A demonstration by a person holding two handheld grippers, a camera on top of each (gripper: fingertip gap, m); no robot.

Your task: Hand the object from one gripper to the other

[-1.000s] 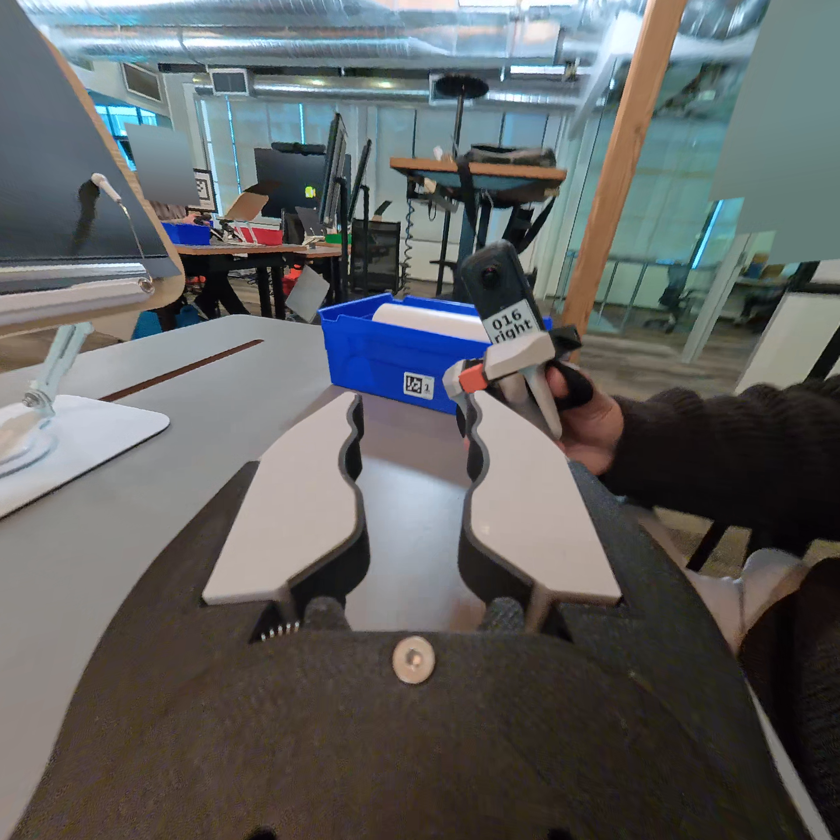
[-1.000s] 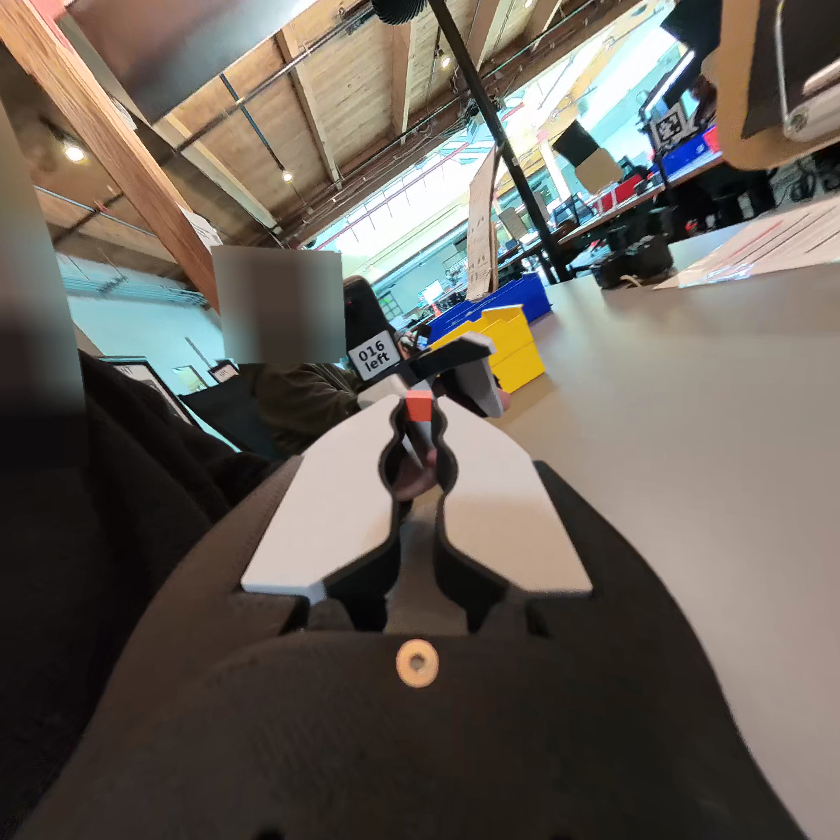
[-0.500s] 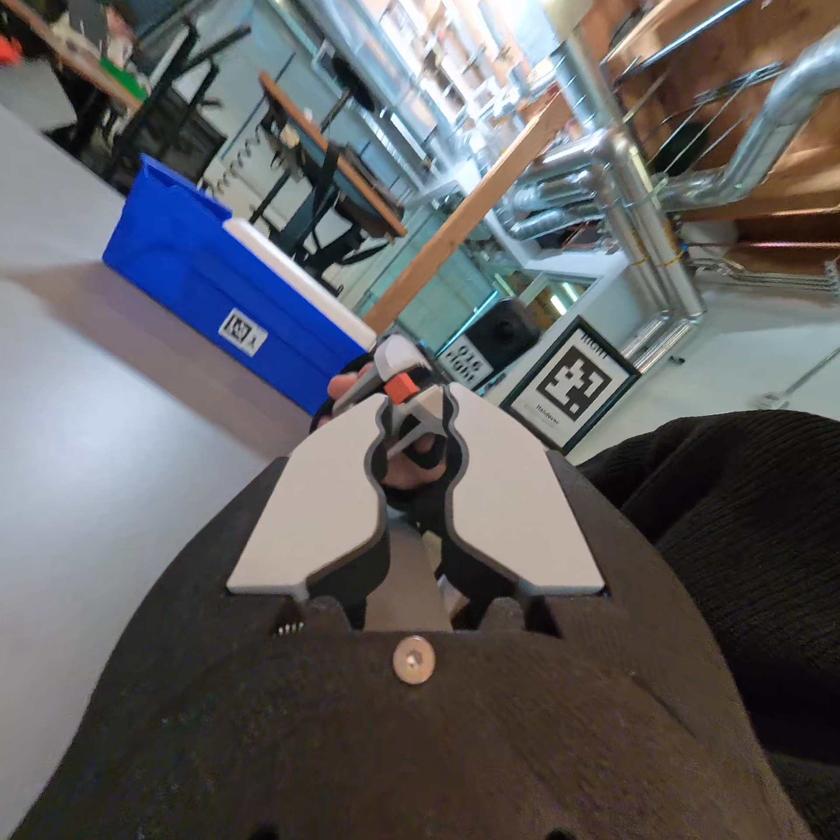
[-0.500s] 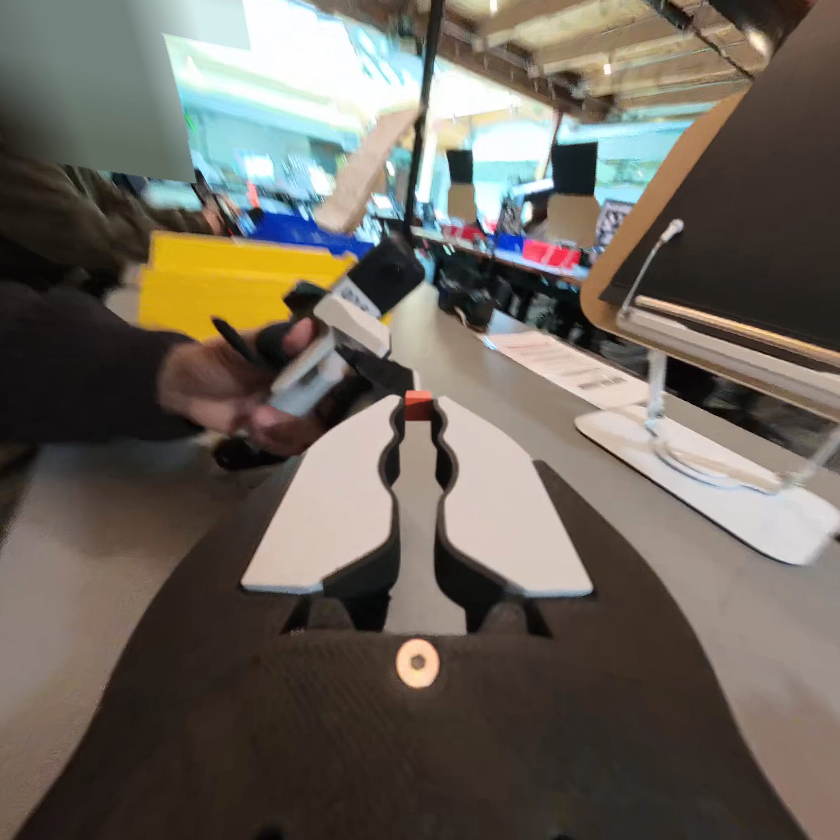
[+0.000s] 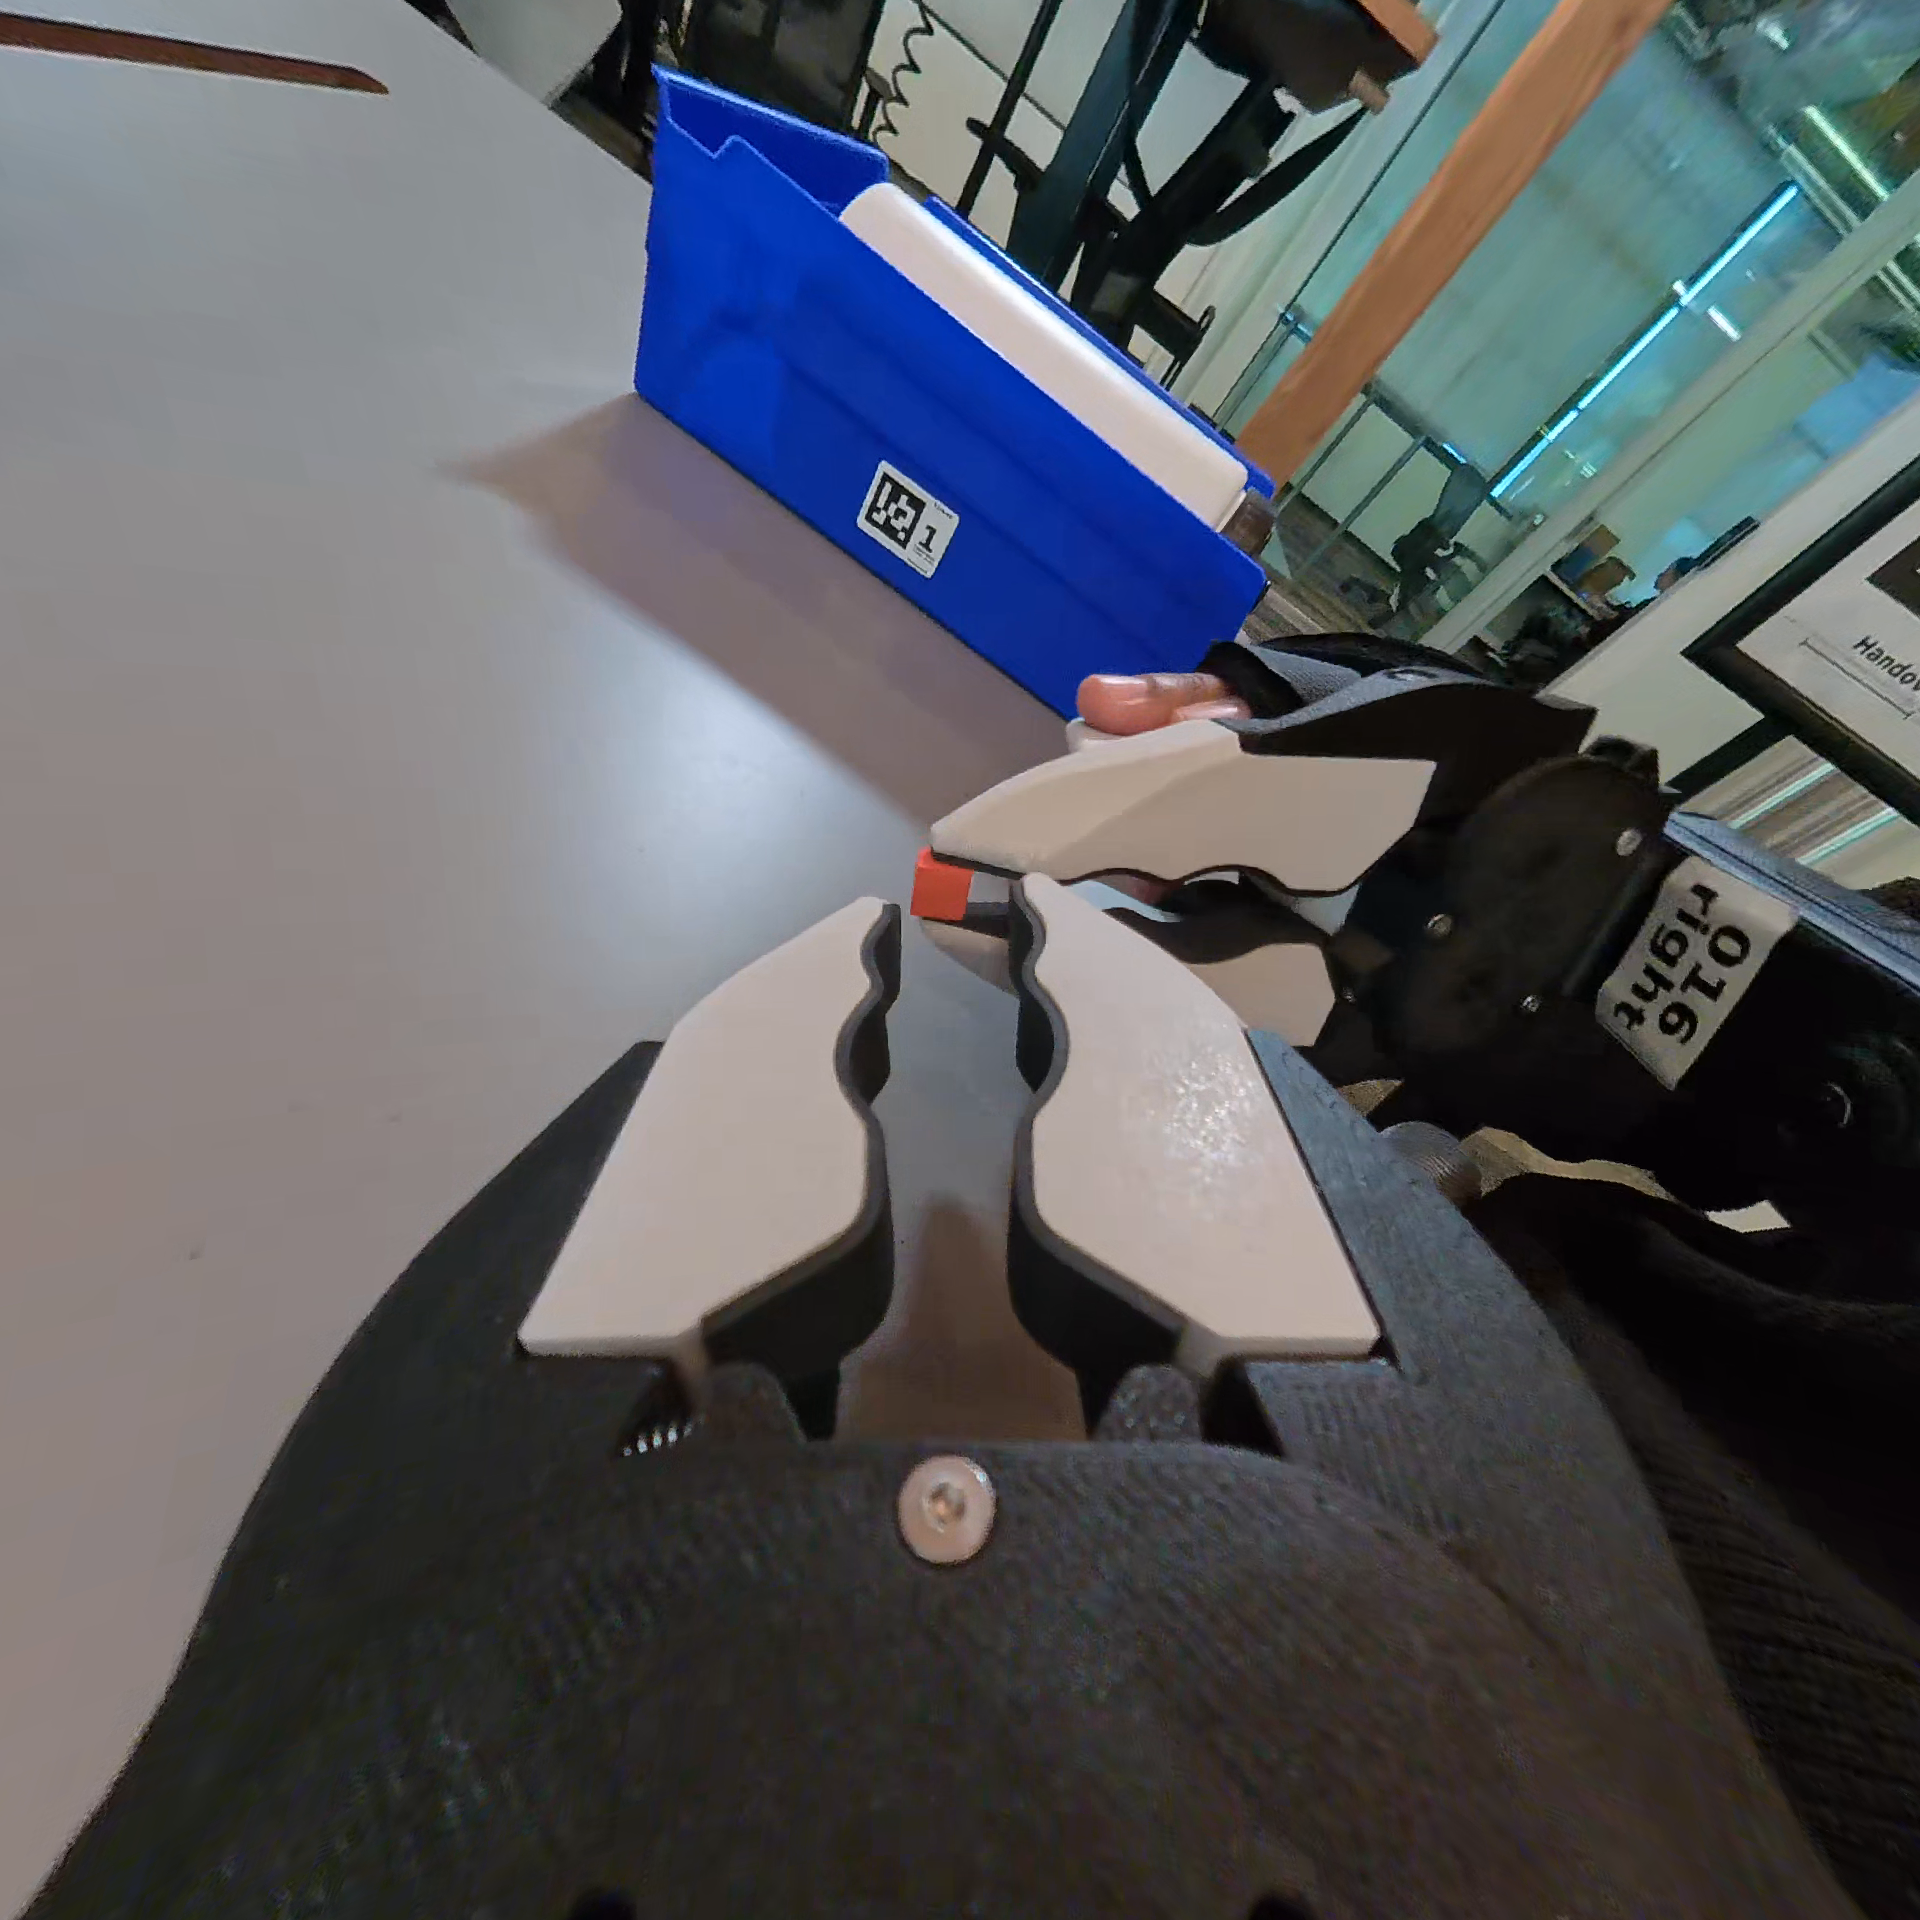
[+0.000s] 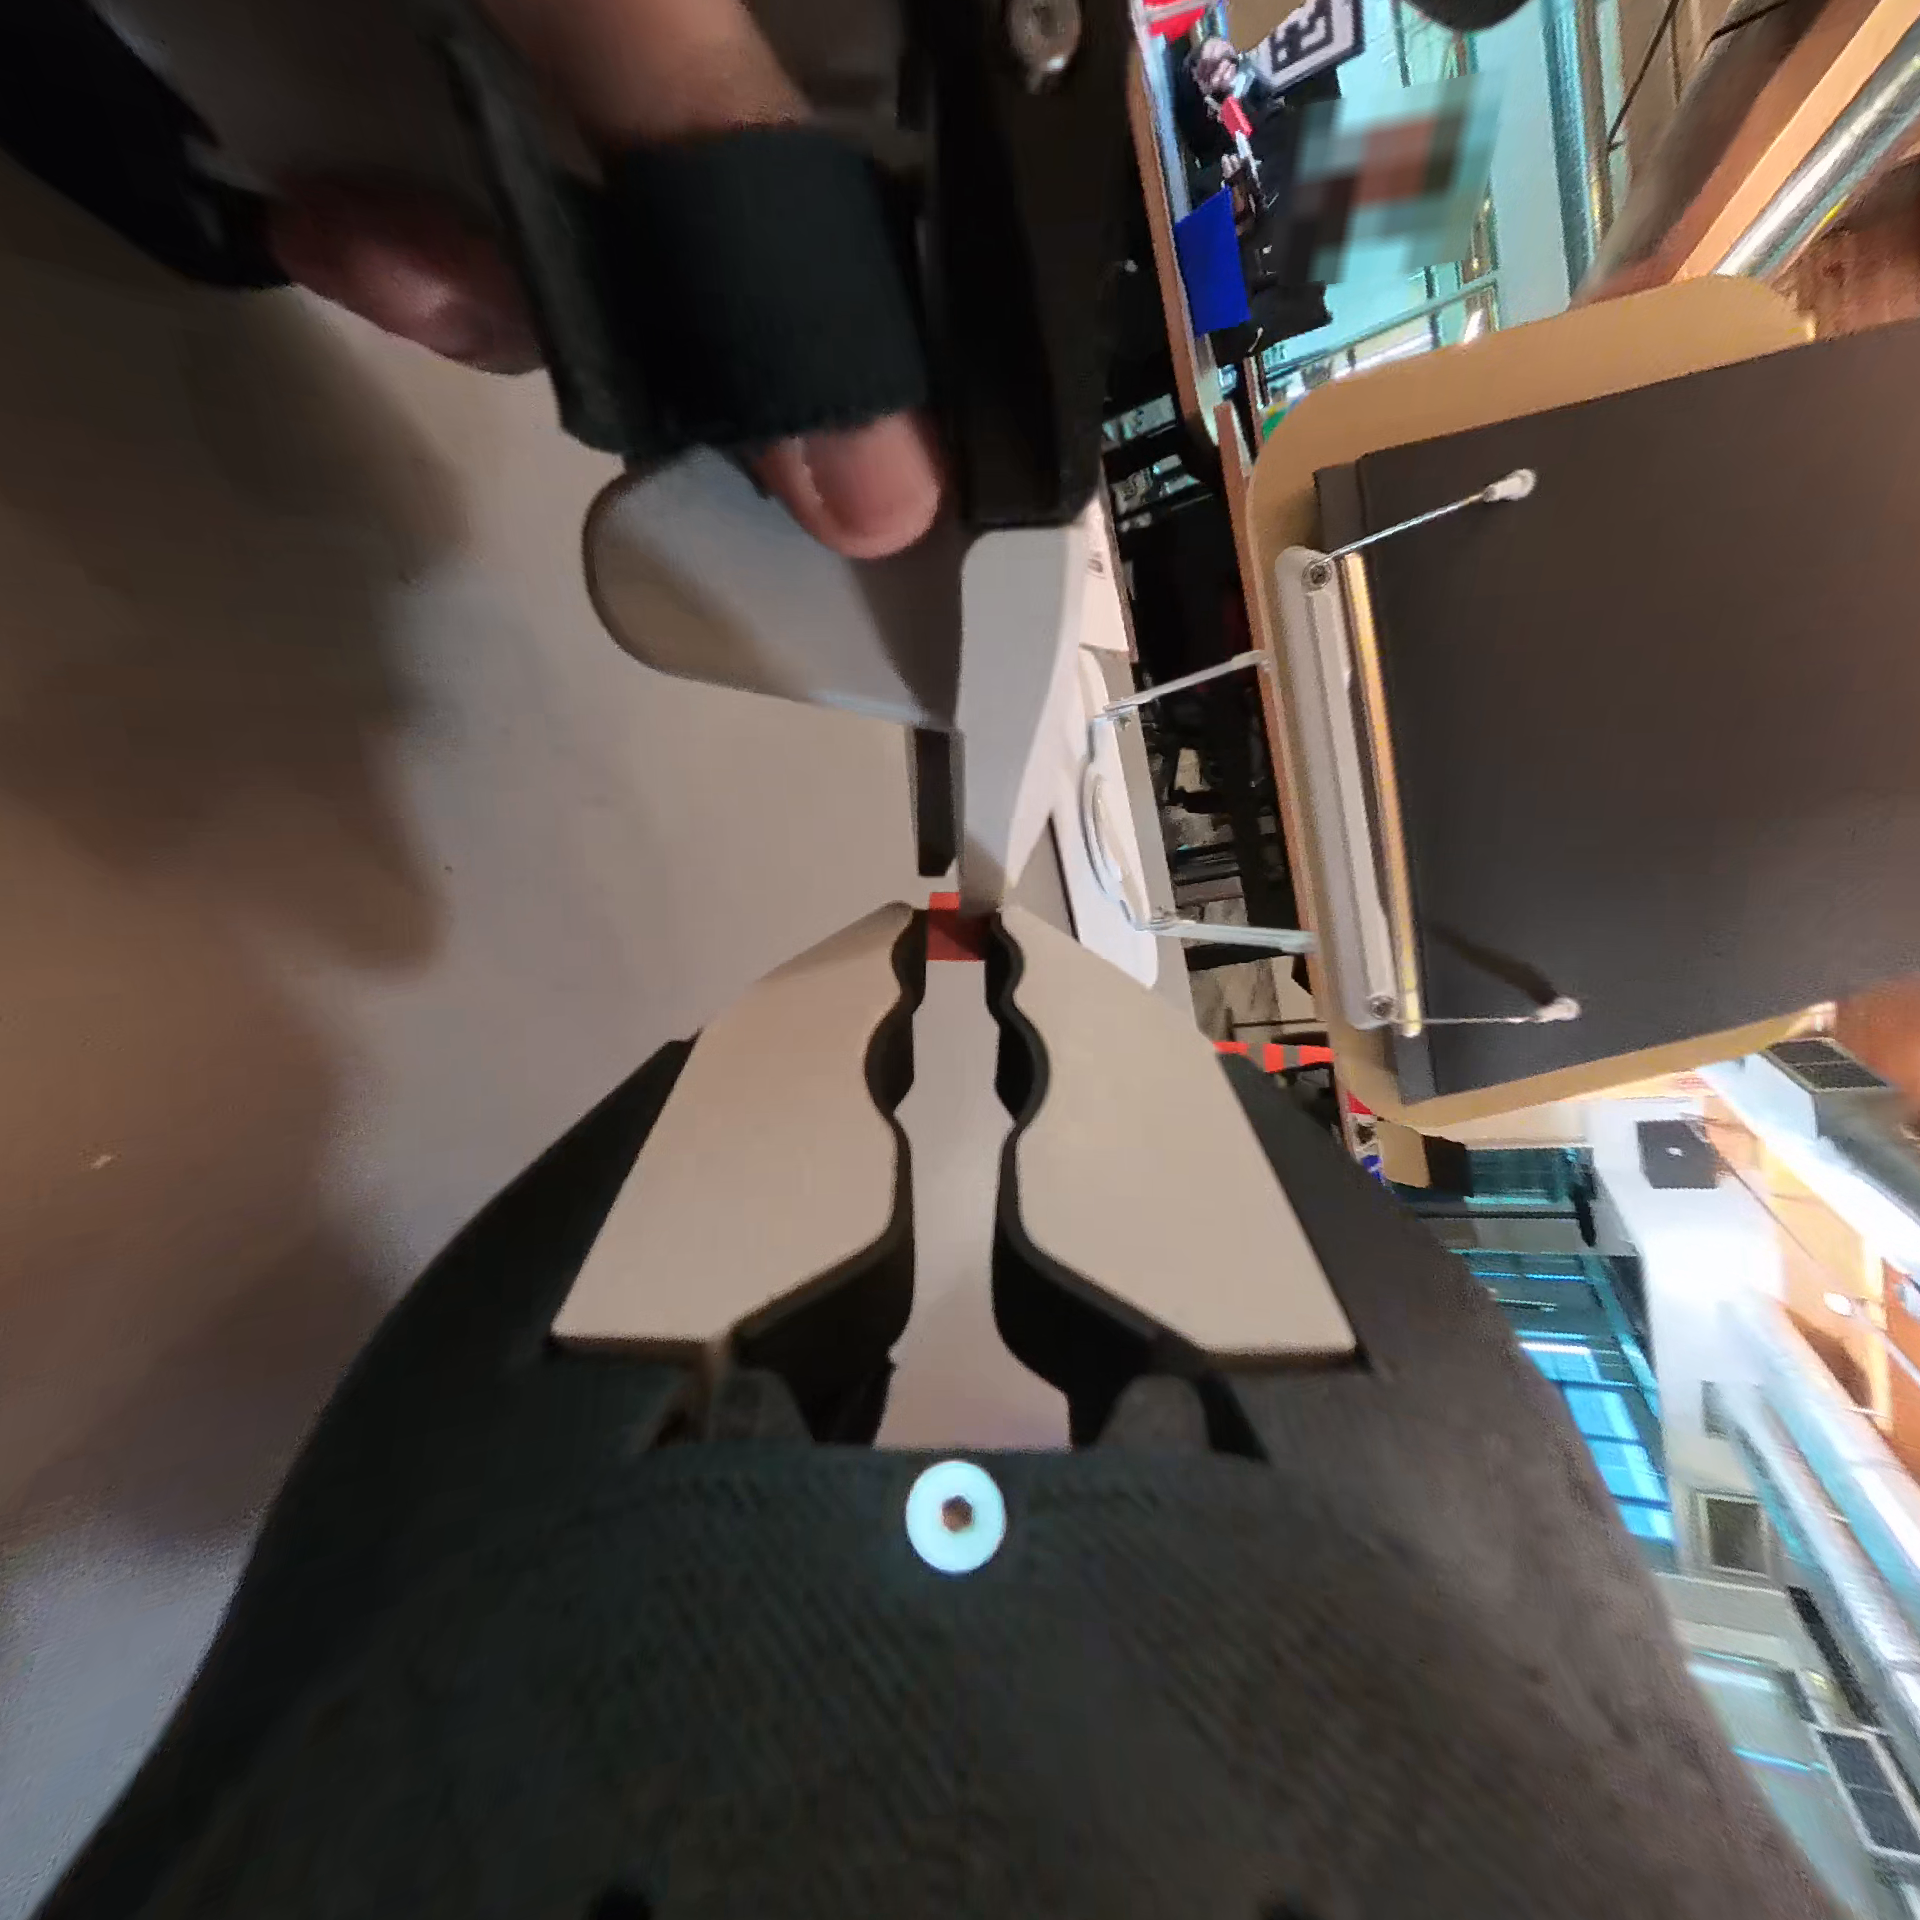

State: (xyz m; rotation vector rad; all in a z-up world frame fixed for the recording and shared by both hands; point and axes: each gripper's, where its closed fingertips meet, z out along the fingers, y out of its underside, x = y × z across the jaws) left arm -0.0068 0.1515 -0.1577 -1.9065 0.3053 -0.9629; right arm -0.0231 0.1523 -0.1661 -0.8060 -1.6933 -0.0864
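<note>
- Left gripper point(image 5: 951, 914), left wrist view: white fingers parted with an empty gap between the tips; released, holding nothing.
- Small red cube point(image 5: 940, 885) sits just past the left fingertips, at about 12 o'clock from the gap, a touch toward the left tip. It is not between the left fingers.
- Right gripper point(image 5: 961, 883) comes in from 3 o'clock, lying sideways, one finger above the other, the tips clenched on the red cube. A fingertip of the person's hand point(image 5: 1143, 694) rests on its upper side.
- Right wrist view: the red cube point(image 6: 954, 930) is pinched between the tips of the right gripper point(image 6: 951, 925) at the very end of its fingers, with a narrow gap behind it.
- Same view, 12 o'clock beyond the cube: the left gripper point(image 6: 951, 821), white and black, points down at the cube; its tips hang just above it. I cannot tell whether they touch it.
- A thumb in a black strap point(image 6: 852, 488) presses on that gripper's white shell.
- Grey table point(image 5: 312, 623) lies under both tools.
- Farther off, 12 o'clock in the left wrist view: a blue bin point(image 5: 831, 416) on the table with a white block point(image 5: 1039, 353) inside it.
- At 2 to 3 o'clock in the right wrist view: a dark board on a metal stand point(image 6: 1621, 727).
</note>
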